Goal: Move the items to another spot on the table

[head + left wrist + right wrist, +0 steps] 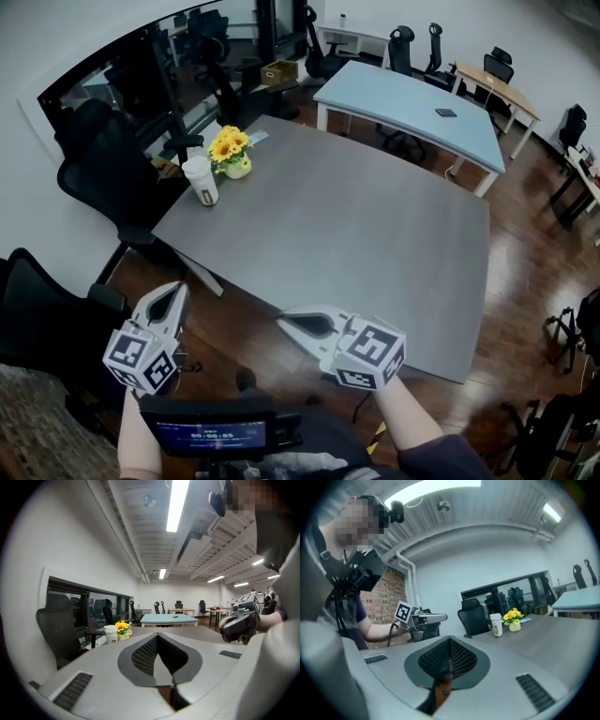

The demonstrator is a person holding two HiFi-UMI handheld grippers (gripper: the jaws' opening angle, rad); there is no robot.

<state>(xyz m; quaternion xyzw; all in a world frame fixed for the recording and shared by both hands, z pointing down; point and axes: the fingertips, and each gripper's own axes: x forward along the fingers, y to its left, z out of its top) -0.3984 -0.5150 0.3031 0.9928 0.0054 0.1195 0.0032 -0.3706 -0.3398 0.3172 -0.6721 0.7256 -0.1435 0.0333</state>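
Left claw (157, 638) (shut) blocks much of the table (187, 631).

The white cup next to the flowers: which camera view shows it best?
The head view: the cup stands whole at the far left corner of the grey table, beside the yellow flowers. The right gripper view shows it smaller, from the side. The left gripper view shows it smallest.
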